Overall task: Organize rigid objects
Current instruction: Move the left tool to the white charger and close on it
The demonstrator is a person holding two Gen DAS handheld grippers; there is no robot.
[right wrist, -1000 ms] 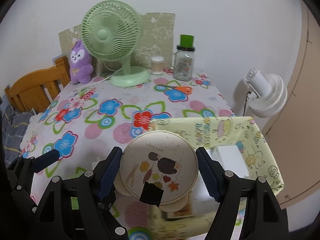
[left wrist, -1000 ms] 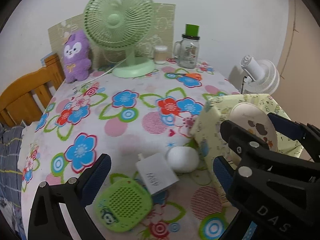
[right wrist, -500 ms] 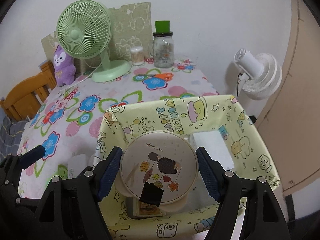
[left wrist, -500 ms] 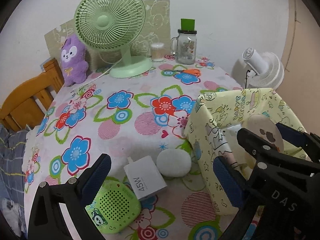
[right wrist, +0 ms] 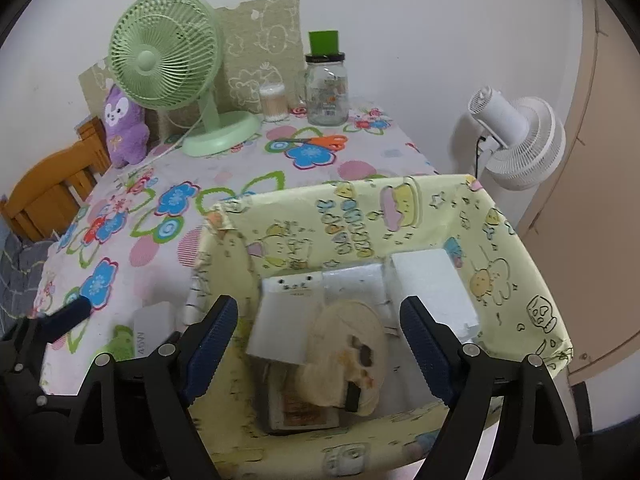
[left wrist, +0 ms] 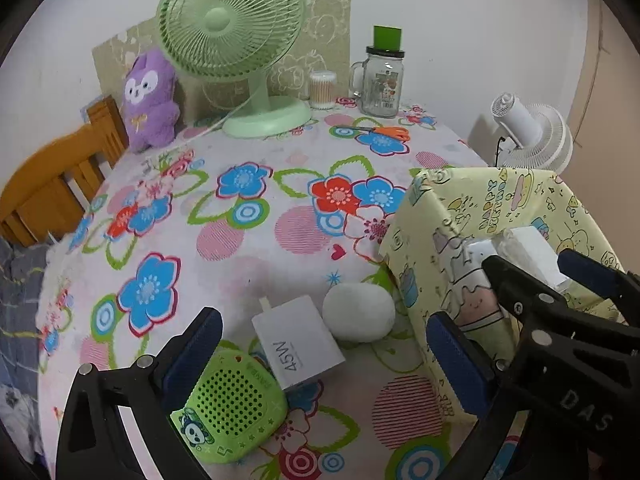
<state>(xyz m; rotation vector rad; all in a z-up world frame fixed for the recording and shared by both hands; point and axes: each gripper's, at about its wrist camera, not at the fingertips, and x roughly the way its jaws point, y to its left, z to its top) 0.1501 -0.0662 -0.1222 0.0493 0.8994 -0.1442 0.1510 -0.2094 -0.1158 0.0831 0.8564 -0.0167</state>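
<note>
A yellow cartoon-print box (right wrist: 360, 216) stands at the table's right edge, also in the left wrist view (left wrist: 436, 240). My right gripper (right wrist: 320, 320) hangs over it, its jaws opening. The round cream hedgehog case (right wrist: 348, 356) lies blurred and tilted inside the box below the jaws, free of the pads, beside white blocks (right wrist: 432, 284). My left gripper (left wrist: 324, 348) stands open just above the floral cloth. Between its fingers lie a green speaker (left wrist: 228, 404), a white 45W charger (left wrist: 298, 340) and a white rounded lump (left wrist: 358, 312), none gripped.
At the table's back stand a green fan (left wrist: 228, 32), a purple plush (left wrist: 150, 96), a cotton-swab pot (left wrist: 322, 88) and a glass jar (left wrist: 382, 80). Orange scissors (left wrist: 384, 132) lie near them. A white fan (left wrist: 528, 132) stands off the right edge, a wooden chair (left wrist: 52, 184) at left.
The right gripper carried the round case over the yellow box, sank a little, widened its jaws and let the case drop inside. The left gripper stayed almost still.
</note>
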